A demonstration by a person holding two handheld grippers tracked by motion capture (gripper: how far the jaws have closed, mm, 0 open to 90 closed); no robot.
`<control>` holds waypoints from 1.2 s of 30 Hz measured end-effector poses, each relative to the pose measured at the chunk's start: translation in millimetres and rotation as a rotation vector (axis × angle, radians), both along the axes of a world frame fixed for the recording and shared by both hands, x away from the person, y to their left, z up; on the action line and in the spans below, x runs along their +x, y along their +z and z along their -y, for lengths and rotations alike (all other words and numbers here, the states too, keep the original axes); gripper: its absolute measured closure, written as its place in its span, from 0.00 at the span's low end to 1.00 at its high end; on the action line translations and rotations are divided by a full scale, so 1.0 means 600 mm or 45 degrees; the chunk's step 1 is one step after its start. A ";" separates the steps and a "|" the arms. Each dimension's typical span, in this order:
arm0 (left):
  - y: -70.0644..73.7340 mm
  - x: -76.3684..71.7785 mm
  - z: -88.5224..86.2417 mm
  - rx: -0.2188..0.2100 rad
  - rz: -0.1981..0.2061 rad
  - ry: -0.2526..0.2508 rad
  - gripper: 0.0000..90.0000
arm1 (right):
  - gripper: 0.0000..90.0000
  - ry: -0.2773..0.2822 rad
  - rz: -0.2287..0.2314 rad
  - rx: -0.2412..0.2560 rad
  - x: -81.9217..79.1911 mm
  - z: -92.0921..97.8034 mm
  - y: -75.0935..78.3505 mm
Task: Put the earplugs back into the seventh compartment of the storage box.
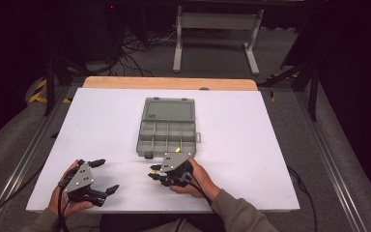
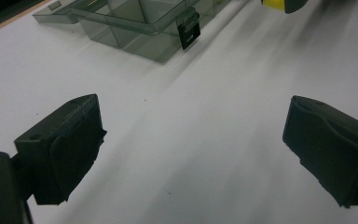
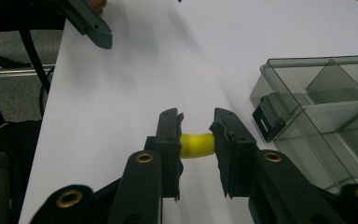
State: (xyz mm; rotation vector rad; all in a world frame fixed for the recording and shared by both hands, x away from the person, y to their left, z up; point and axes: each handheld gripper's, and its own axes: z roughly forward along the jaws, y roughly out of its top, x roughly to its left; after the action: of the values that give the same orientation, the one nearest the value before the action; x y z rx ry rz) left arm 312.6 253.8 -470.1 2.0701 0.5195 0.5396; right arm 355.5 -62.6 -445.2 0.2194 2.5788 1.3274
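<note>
Nearest me on the left, my left gripper point(image 1: 107, 175) rests low over the white table point(image 1: 251, 145) with its jaws spread wide and nothing between them; in the left gripper view there is bare table between the two black pads point(image 2: 67, 144).

A little to the right and slightly farther out, my right gripper point(image 3: 196, 140) is clamped narrow on a small yellow piece point(image 3: 197, 145), held crosswise between the pads just above the table. From the high view that gripper point(image 1: 153, 173) sits just short of the near edge of the grey compartment box point(image 1: 166, 137).

Beyond it the box lies open, its lid point(image 1: 169, 109) folded back on the far side, and the black latch point(image 3: 265, 122) on its near wall faces me.

I judge I'm carrying the yellow piece toward the box. Next I need to lift it over the near wall, line it up above one compartment, and let go only once it hangs clear of the dividers.
</note>
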 end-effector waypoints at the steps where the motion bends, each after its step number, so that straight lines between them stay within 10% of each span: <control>1: 0.000 0.000 0.000 0.001 0.000 0.001 0.06 | 0.81 0.001 0.010 -0.001 0.000 0.001 0.001; 36: 0.000 0.000 0.000 0.001 0.001 -0.003 0.06 | 0.81 -0.136 0.114 0.085 0.019 0.051 0.046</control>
State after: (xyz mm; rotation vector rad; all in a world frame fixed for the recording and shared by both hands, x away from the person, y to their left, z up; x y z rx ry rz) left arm 312.4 254.0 -470.0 2.0707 0.5167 0.5390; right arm 366.8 -93.4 -417.5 0.2982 2.4157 1.3542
